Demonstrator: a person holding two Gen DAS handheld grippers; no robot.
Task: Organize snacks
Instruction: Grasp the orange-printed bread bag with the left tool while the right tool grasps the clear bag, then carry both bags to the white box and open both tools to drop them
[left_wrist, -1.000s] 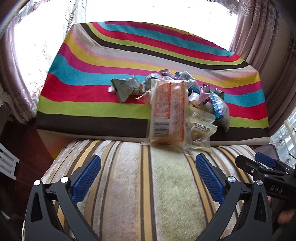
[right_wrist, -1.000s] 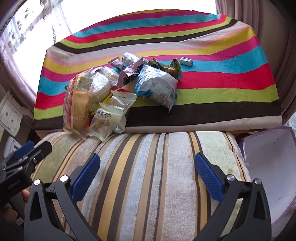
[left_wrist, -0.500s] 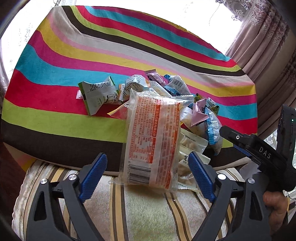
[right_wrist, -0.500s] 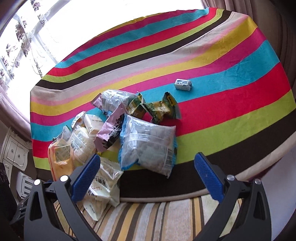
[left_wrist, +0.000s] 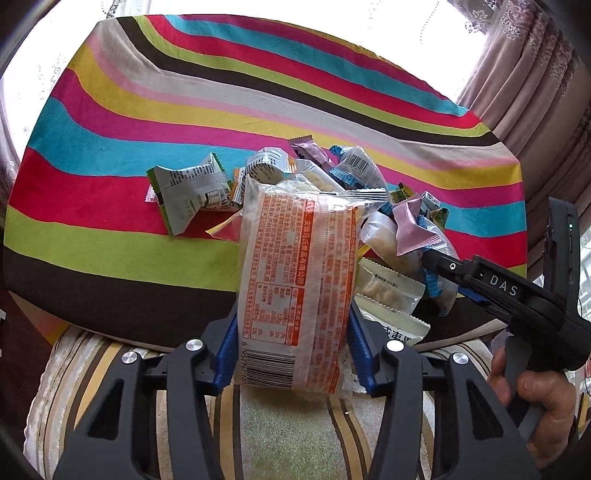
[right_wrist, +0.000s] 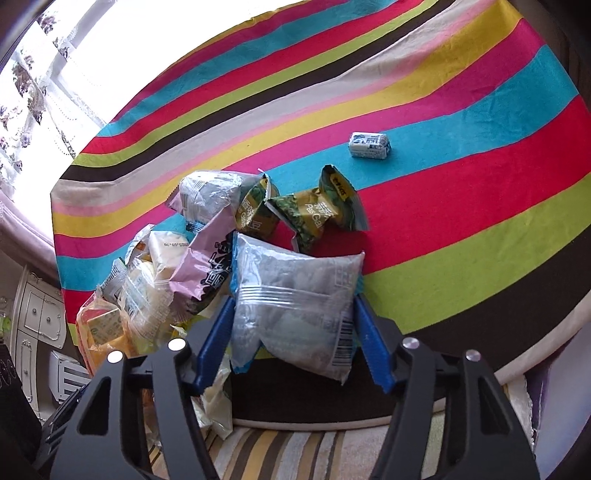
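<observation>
Both tongs are closing: the left tongs (left_wrist: 291, 350) squeeze an orange packet (left_wrist: 295, 280) at the striped surface's (left_wrist: 110, 258) near edge, the right tongs (right_wrist: 291, 339) straddle a clear bag (right_wrist: 295, 299) beside it.

A heap of snack packets (right_wrist: 207, 266) lies on the cloth (right_wrist: 461, 177), near its front edge and toward its left side in the right wrist view. The long packet (left_wrist: 295, 280) lies at the left of the heap and reaches over the front edge of the cloth, onto the cushion (left_wrist: 280, 435) below. The left gripper (left_wrist: 291, 347) closes around its near end, one pad on each side. The flat bag (right_wrist: 295, 306) lies at the right of the heap, near the front edge, between the closing pads of the right gripper (right_wrist: 291, 343). Behind it lie two small packs (right_wrist: 295, 212). One small wrapped piece (right_wrist: 369, 144) lies alone, farther back and to the right, well apart from the heap.
</observation>
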